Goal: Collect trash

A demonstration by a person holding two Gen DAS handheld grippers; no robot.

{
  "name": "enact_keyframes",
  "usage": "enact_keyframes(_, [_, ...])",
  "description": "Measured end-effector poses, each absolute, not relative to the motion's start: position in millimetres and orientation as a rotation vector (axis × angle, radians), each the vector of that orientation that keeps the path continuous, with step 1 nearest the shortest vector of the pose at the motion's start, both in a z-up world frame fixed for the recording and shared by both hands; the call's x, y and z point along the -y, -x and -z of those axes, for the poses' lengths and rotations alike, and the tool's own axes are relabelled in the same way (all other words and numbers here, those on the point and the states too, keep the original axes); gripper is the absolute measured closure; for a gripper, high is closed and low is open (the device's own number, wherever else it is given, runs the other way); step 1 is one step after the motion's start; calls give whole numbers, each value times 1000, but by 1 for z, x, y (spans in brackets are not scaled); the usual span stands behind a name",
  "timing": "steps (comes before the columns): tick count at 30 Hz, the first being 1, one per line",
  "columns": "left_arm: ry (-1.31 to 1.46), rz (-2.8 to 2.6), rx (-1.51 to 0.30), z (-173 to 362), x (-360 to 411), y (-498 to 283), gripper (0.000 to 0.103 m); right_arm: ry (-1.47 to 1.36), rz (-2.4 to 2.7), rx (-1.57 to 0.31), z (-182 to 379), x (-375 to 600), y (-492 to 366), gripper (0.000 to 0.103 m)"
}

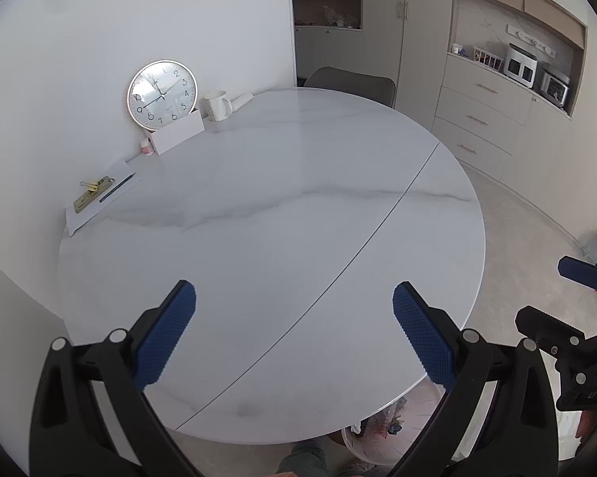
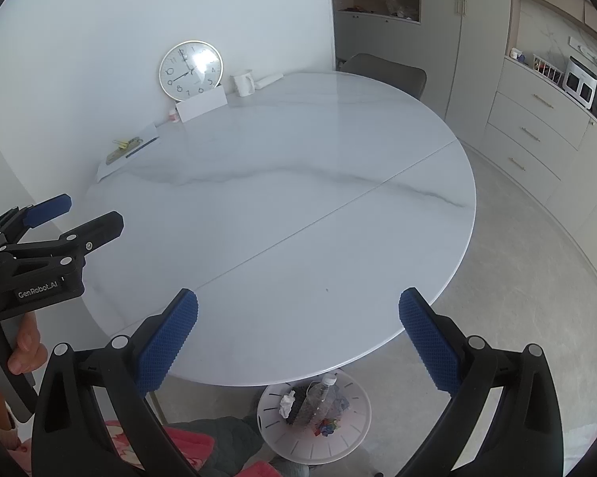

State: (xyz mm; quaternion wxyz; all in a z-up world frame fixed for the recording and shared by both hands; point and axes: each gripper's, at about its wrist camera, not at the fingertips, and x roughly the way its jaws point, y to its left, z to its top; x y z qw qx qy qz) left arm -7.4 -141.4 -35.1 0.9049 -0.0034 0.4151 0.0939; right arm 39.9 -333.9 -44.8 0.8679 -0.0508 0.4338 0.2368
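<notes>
A white slatted trash bin (image 2: 266, 401) stands on the floor under the near edge of the round marble table (image 2: 298, 198). Inside it lie a clear plastic bottle (image 2: 322, 395), a crumpled tissue (image 2: 287, 404) and colourful scraps. The left wrist view shows only part of the bin (image 1: 362, 441) below the table rim. My left gripper (image 1: 294, 334) hovers open over the near tabletop, holding nothing. My right gripper (image 2: 298, 338) is also open and empty, above the table edge. Each gripper appears in the other's view: the right gripper (image 1: 568, 302) and the left gripper (image 2: 76, 214).
Along the wall on the table stand a round clock (image 1: 162, 93), a white box (image 1: 179, 131), a white mug (image 1: 217, 105), a small jar (image 1: 145, 147) and paper with a pen and clips (image 1: 99, 194). A grey chair (image 1: 350, 83) and cabinets (image 1: 485, 119) stand beyond.
</notes>
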Motion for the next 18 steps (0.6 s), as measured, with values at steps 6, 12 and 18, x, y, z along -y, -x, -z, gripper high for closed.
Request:
enact_keyframes(6, [8, -190, -860, 36, 140, 6, 8, 106, -490, -907, 46, 335, -39, 2])
enact_keyframes(12, [4, -184, -860, 37, 140, 5, 8, 105, -487, -907, 47, 336, -38, 2])
enact_keyframes(18, [1, -183, -854, 36, 141, 7, 8, 105, -485, -907, 47, 336, -37, 2])
